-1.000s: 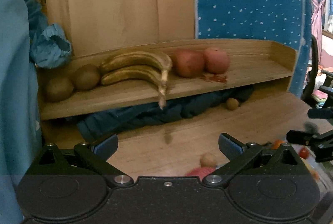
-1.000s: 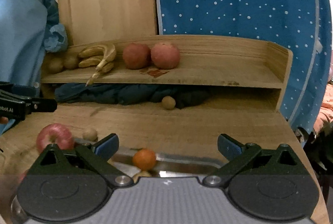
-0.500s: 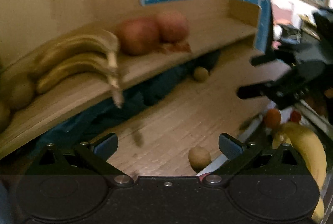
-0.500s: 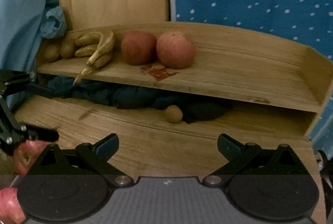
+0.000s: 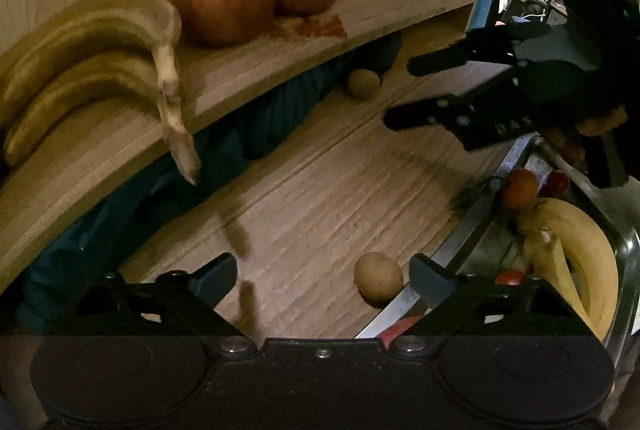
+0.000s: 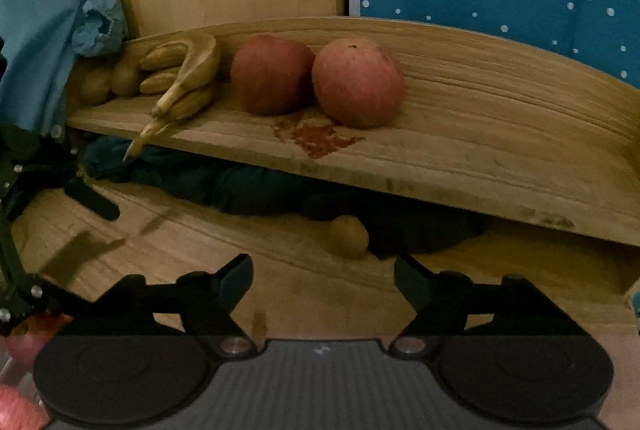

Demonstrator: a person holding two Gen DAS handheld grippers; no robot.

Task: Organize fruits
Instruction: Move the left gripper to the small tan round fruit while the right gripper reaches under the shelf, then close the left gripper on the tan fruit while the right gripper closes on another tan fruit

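Fruits: two round red apples (image 6: pixel 356 82) are sitting side by side mid-shelf on the raised light-wood shelf (image 6: pixel 500 158), touching, with a reddish stain (image 6: pixel 316 136) just in front. A bunch of dull yellow bananas (image 6: pixel 182 74) is lying toward the shelf's left end, stem hanging over the front edge; two brown kiwis (image 6: pixel 108 82) are sitting at the far left end. One small tan round fruit (image 6: pixel 348 236) is lying on the wooden table (image 5: pixel 304 198) under the shelf, against dark blue cloth (image 6: pixel 248 190). Another small tan round fruit (image 5: pixel 378 281) is touching the rim of the metal tray (image 5: pixel 472 230) at the table's right side; the tray is holding a yellow banana (image 5: pixel 580 250), a small orange fruit (image 5: pixel 519 188) and small red ones.

Left gripper (image 5: pixel 324 276) is hovering over the table beside the tray, jaws closing, nothing gripped; the tan fruit is sitting between the fingertips, untouched. Right gripper (image 6: pixel 323 278) is pointing at the shelf front, jaws closing, nothing between them.
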